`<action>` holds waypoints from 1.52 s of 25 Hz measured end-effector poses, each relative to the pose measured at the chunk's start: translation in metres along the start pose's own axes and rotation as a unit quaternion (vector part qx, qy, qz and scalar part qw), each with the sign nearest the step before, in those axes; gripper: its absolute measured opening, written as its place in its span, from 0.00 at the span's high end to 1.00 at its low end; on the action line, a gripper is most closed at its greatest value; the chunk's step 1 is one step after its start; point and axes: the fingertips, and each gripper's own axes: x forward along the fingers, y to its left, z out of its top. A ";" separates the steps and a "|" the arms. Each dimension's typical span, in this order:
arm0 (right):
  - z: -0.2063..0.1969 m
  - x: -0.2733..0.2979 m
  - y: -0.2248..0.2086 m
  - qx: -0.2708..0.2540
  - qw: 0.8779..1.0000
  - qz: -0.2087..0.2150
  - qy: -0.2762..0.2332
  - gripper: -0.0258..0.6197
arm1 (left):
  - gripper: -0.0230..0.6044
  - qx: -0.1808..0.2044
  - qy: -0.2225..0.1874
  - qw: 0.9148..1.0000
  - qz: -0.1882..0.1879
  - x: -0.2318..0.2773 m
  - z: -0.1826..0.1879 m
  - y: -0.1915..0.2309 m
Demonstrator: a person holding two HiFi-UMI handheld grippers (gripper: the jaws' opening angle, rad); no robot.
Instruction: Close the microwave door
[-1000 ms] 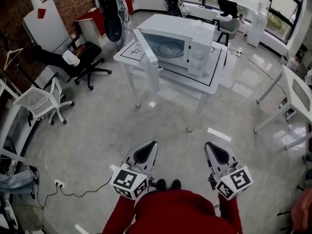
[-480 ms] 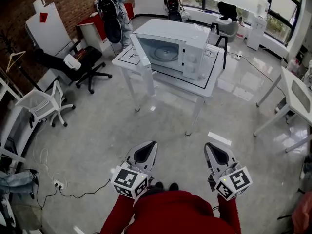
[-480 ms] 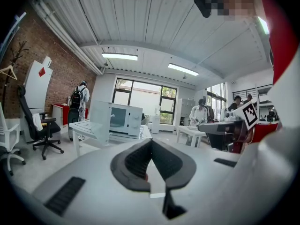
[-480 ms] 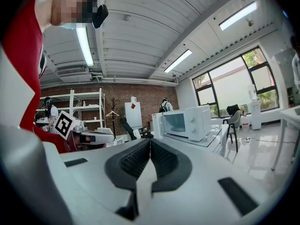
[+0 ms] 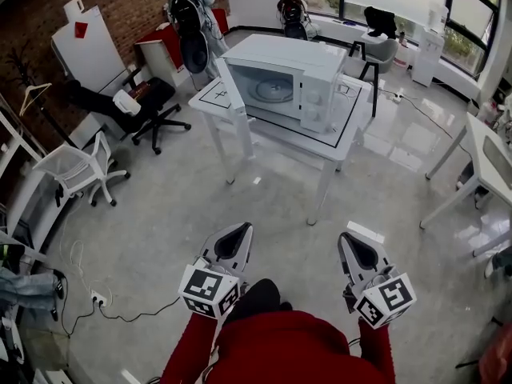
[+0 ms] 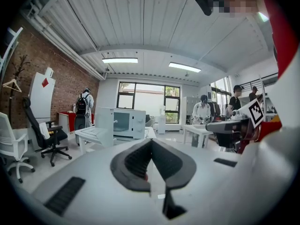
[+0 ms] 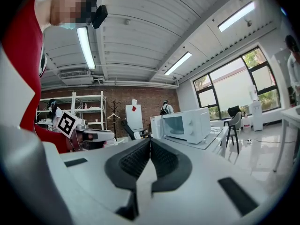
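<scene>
A white microwave [image 5: 292, 78] stands on a white table [image 5: 336, 138] far ahead across the floor. Its door [image 5: 232, 86] hangs open to the left, showing the glass plate inside. The microwave [image 6: 126, 122] is small and distant in the left gripper view, and the microwave [image 7: 186, 124] sits right of centre in the right gripper view. My left gripper [image 5: 238, 230] and right gripper [image 5: 350, 238] are held low near my body, well short of the table. Both are shut with nothing between the pads.
A black office chair [image 5: 132, 106] and a white chair [image 5: 76, 166] stand at the left. Another white table [image 5: 480, 158] is at the right. A person with a backpack [image 5: 190, 10] stands behind the microwave table. A cable [image 5: 128, 314] lies on the floor at lower left.
The view has drifted: the microwave and table sit slightly lower and nearer in the head view. The left gripper has shifted a little. Both grippers stay shut.
</scene>
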 end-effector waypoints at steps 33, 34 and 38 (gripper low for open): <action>0.003 0.169 -0.112 0.030 0.998 -0.036 0.041 0.94 | 0.60 -0.027 0.054 0.996 0.065 0.179 -0.008 0.174; 0.004 0.174 -0.114 0.030 0.998 -0.037 0.042 0.94 | 0.60 -0.027 0.055 0.996 0.061 0.184 -0.008 0.177; 0.006 0.188 -0.123 0.032 0.997 -0.045 0.045 0.94 | 0.60 -0.030 0.054 0.997 0.045 0.199 -0.005 0.184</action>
